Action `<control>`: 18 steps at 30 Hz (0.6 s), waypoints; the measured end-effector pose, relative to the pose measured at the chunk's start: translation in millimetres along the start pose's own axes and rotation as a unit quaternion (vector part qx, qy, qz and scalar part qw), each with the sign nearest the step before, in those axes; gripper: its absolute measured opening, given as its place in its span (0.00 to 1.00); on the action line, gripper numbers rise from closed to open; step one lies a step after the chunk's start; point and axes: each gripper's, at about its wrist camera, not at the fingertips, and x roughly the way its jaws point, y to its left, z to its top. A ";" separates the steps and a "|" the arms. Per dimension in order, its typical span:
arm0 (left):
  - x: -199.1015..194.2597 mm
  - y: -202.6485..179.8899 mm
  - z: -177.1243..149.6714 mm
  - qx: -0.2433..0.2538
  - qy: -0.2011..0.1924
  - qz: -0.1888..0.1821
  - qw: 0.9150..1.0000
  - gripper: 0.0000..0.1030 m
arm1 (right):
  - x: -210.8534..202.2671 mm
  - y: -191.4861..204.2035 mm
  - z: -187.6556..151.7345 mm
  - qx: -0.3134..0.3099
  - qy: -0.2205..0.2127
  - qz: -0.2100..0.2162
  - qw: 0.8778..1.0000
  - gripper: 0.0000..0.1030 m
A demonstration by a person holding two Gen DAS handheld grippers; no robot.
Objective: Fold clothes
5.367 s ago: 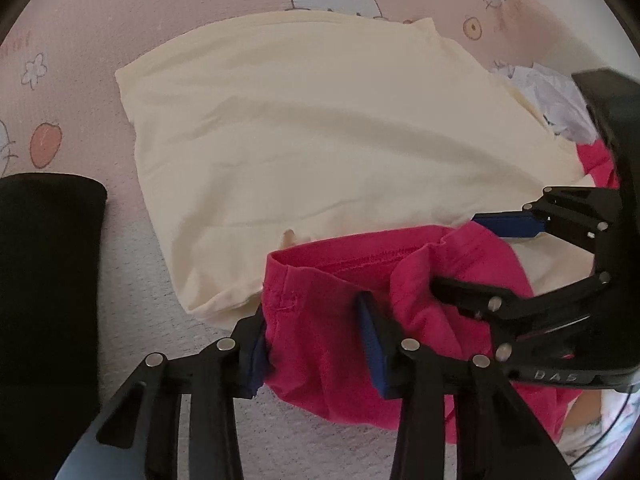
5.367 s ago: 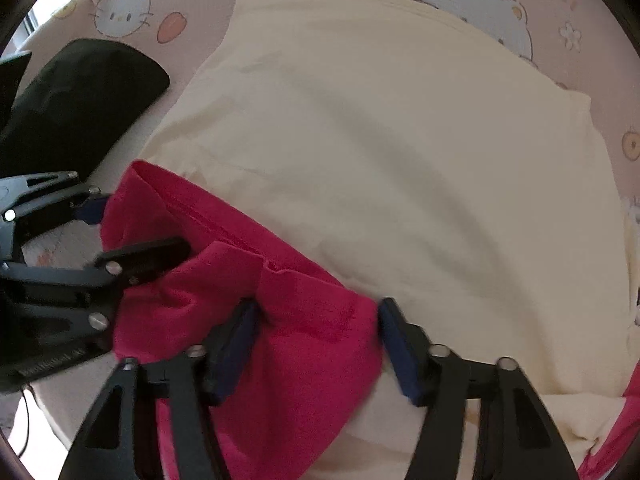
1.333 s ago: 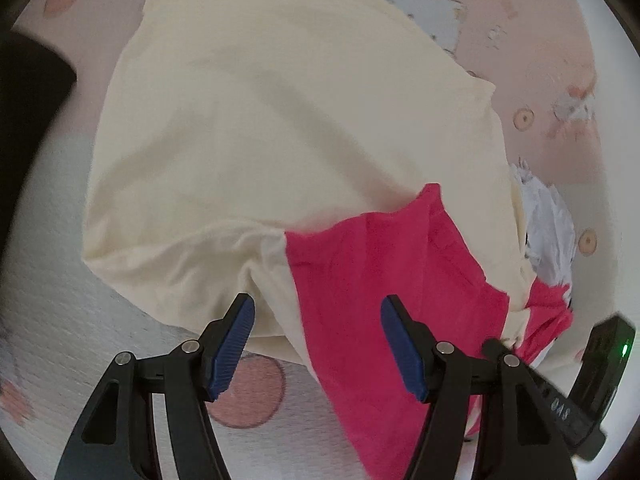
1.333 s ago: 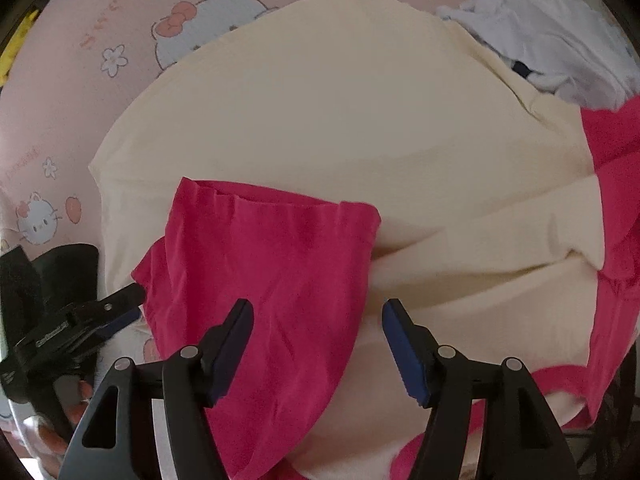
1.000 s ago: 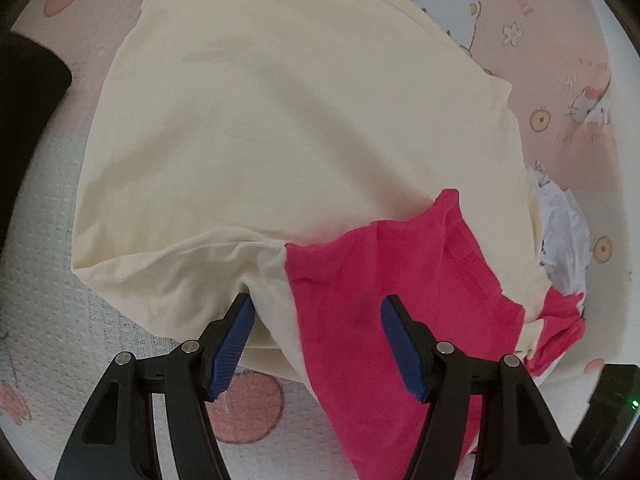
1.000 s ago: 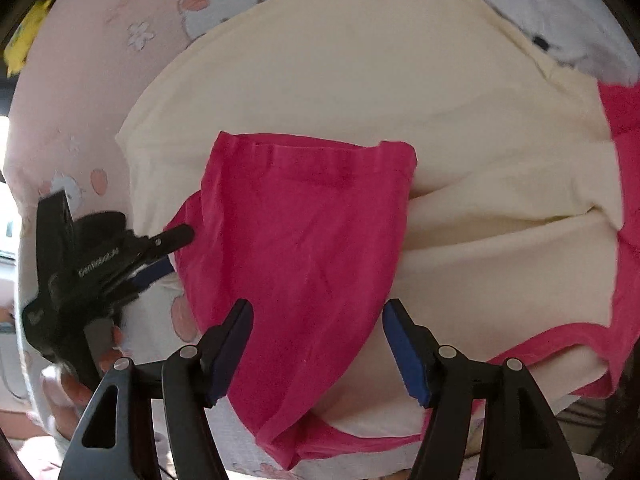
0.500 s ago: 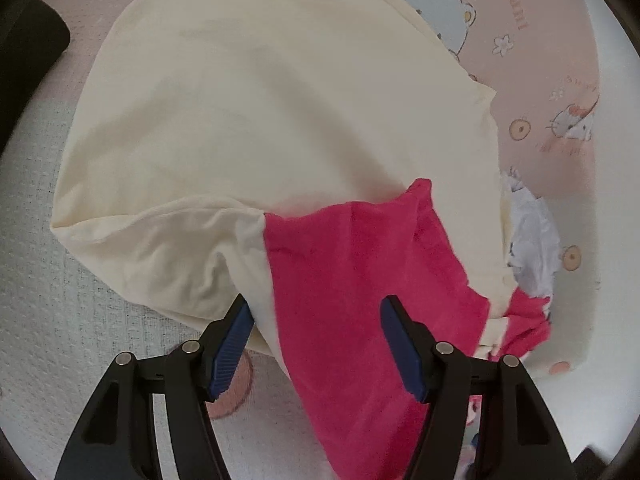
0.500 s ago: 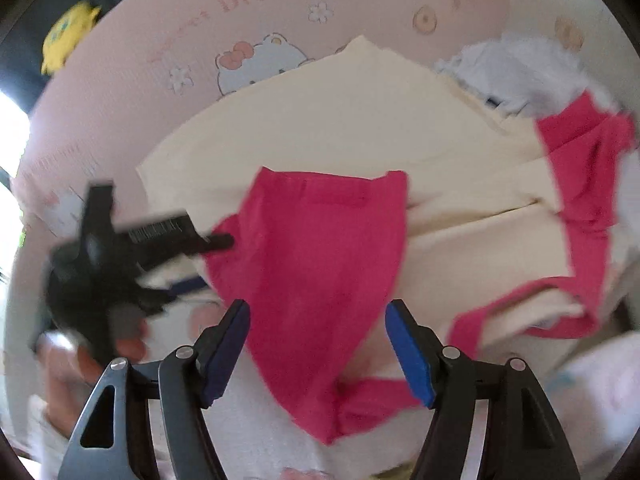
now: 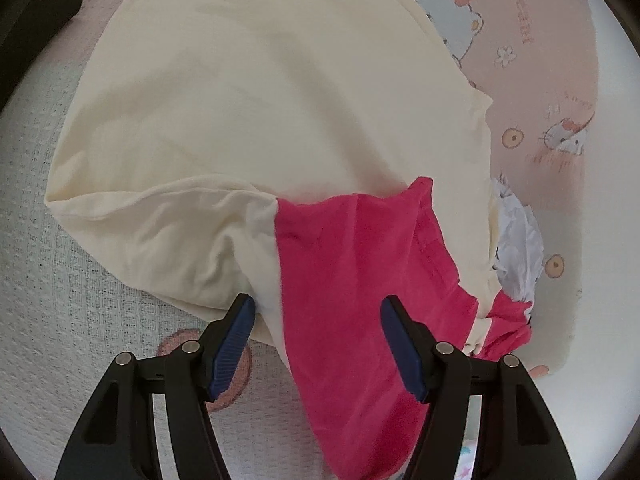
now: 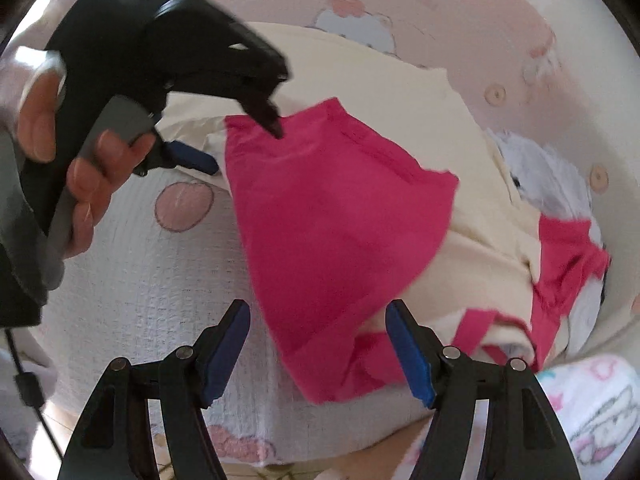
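Pink sleeve (image 9: pixel 360 280) laid across the cream shirt (image 9: pixel 256 100).
Both grippers, left (image 9: pixel 316 344) and right (image 10: pixel 318 354), hang wide-jawed and empty; smooth that sleeve flat before any further fold.

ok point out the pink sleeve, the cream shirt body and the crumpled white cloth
pink sleeve (image 9: pixel 360 264), left wrist view, middle of the panel
cream shirt body (image 9: pixel 260 92), left wrist view, flat centre
crumpled white cloth (image 9: pixel 518 240), left wrist view, its bunched middle

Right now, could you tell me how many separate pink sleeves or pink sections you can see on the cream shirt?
2. One wide pink sleeve lies folded across the cream shirt near both open grippers; a second crumpled pink section sits at the far right by the white cloth. More may be hidden underneath.
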 end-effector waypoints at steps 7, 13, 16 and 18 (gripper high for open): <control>12.0 -15.0 14.0 0.014 0.031 0.039 0.999 0.61 | 23.7 8.8 4.4 -0.025 0.015 -0.023 0.999 0.68; 16.4 -31.0 9.5 0.056 0.008 0.097 0.994 0.44 | 35.6 -1.2 10.0 -0.019 0.005 -0.039 0.999 0.67; 15.4 -32.3 4.8 0.080 -0.009 0.122 0.989 0.26 | 37.7 -5.7 11.1 -0.014 -0.001 -0.031 0.999 0.55; 13.3 -31.9 1.8 0.092 -0.018 0.132 0.987 0.20 | 36.7 -2.4 10.7 -0.024 -0.006 -0.018 1.000 0.33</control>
